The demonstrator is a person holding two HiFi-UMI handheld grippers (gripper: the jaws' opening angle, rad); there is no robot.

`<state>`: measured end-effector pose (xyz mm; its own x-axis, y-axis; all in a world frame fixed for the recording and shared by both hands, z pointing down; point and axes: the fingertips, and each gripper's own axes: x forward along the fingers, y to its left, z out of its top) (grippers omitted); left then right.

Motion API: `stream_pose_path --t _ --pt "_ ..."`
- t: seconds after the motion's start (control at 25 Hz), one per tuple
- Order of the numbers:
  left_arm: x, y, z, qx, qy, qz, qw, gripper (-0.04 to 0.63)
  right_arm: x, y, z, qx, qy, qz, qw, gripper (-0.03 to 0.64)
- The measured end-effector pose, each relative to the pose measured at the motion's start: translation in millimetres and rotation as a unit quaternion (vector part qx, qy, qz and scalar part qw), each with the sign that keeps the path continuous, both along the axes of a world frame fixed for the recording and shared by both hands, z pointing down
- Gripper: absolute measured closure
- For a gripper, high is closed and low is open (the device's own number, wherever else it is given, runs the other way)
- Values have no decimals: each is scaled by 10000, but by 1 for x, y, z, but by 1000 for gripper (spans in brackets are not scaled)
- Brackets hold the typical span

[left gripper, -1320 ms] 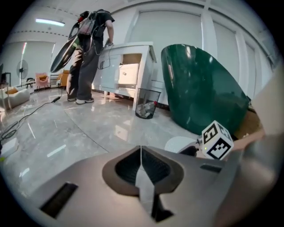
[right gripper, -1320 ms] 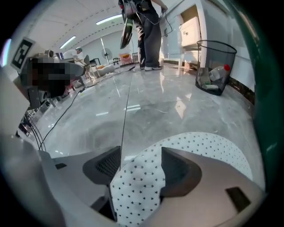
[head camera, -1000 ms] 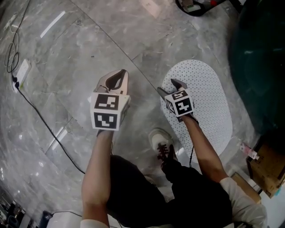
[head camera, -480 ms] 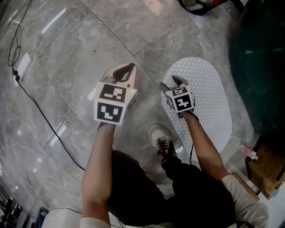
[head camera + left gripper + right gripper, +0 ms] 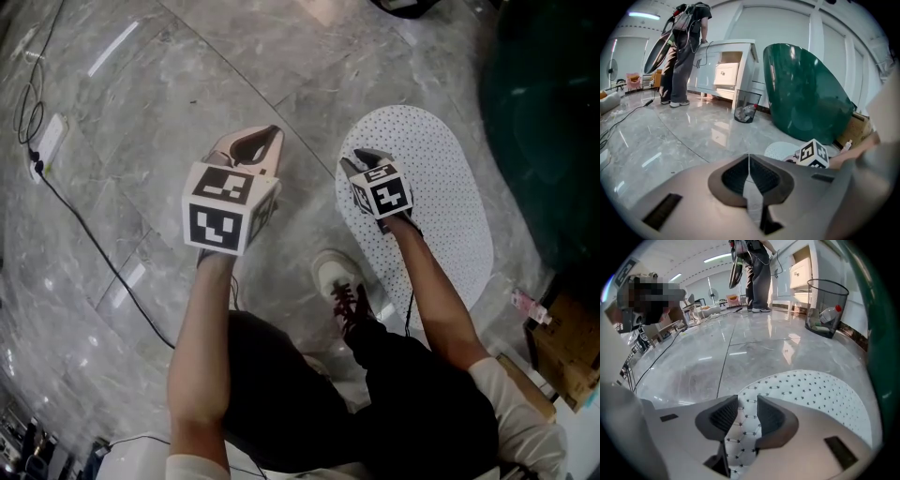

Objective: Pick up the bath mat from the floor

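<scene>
Since the earlier frame our left gripper (image 5: 251, 142) has drifted a little higher in the head view, and the jaws of our right gripper (image 5: 366, 159) have just been closing. They now stand narrowed but apart. The bath mat (image 5: 441, 187) shows between them near its edge, and neither pad presses on it. Our left jaws are together on nothing, above the bare floor (image 5: 131, 103). The mat, white with dark dots, lies flat on the grey floor, just right of our shoe (image 5: 336, 279) and beside a dark green tub (image 5: 548, 112).
</scene>
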<state>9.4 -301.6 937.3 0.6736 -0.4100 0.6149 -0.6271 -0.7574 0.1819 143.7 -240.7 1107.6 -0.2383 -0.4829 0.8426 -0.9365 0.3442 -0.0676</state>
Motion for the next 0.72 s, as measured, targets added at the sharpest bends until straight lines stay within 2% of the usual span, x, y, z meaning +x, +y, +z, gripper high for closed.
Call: stream_pose_path --t 0.12,0.2,0.28,0.44,0.72 --pt "0 3 -2 36 13 32 10000 574 -2 0 -1 22 -206 110 9997 454" --pt "-1 3 -3 46 16 48 10000 574 -9 1 -3 -32 -490 178 9986 386" --pt "-3 2 -3 22 14 38 10000 574 -15 2 -3 -78 -521 101 9986 346" --pt "-4 2 -1 3 -2 7 10000 574 -16 4 3 -15 140 -298 9995 345" --pt "0 2 2 -42 -29 46 10000 574 -13 3 0 55 2 -112 9999 369"
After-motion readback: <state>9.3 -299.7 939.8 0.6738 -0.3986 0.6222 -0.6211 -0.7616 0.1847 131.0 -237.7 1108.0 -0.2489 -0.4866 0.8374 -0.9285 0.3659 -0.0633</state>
